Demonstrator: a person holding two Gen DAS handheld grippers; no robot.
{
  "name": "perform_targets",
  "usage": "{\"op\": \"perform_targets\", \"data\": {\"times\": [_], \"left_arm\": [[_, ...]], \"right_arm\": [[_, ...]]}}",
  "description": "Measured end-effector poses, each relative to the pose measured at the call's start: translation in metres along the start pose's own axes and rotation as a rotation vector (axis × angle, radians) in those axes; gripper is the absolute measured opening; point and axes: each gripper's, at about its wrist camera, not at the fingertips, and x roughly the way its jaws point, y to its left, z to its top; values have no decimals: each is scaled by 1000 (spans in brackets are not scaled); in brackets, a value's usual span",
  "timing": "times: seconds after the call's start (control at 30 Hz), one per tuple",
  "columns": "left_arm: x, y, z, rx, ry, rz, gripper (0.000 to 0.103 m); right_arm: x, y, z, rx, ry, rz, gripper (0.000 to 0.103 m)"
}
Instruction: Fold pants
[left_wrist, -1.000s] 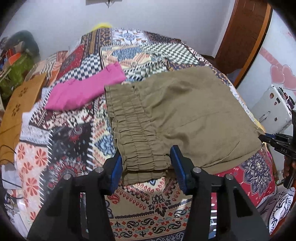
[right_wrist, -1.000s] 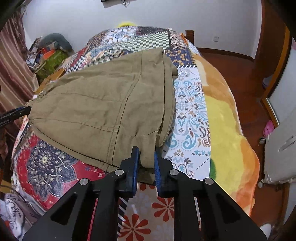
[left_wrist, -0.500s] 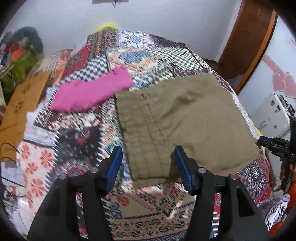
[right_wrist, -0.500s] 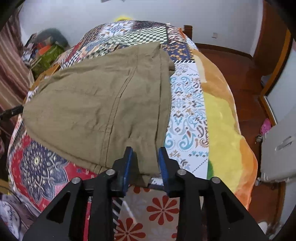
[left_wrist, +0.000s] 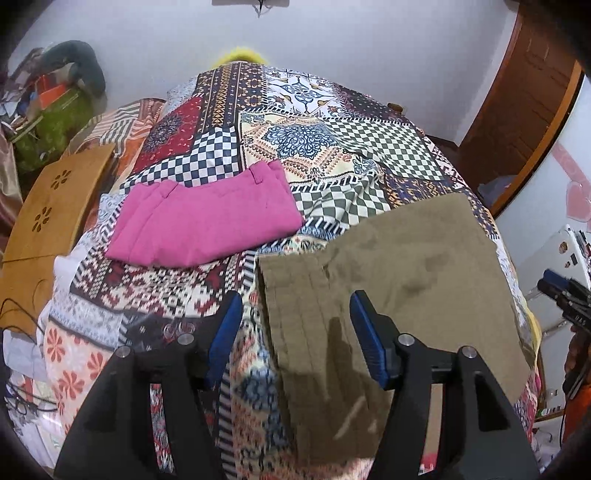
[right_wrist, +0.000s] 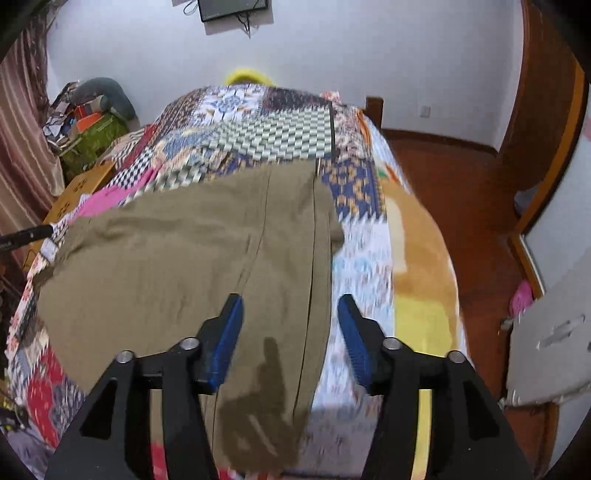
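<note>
Olive pants (left_wrist: 406, 266) lie folded on the bed (left_wrist: 295, 140); left claw (left_wrist: 295, 321) hangs open, right claw (right_wrist: 290, 321) opening, both empty above them.

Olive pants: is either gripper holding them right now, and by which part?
Nothing is held. The left gripper stands open and the right gripper is opening, both clear above the olive pants lying on the bed.

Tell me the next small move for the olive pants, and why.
Probably lower both grippers to regrip for another fold: the olive pants lie flat on the bedspread, released. The left gripper is open above the waistband; the right gripper is opening over the other end, pinching nothing.
</note>
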Motion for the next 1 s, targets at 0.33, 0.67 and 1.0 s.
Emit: {"op": "perform_targets", "data": {"times": [0.33, 0.67, 1.0], "left_arm": [[46, 9, 27, -48, 54, 6, 60], [78, 8, 31, -59, 117, 22, 60], [87, 2, 23, -35, 77, 75, 60]], "right_arm": [[51, -11, 49, -27, -12, -7, 61], [120, -17, 90, -21, 56, 30, 61], [159, -11, 96, -52, 113, 50, 57]]}}
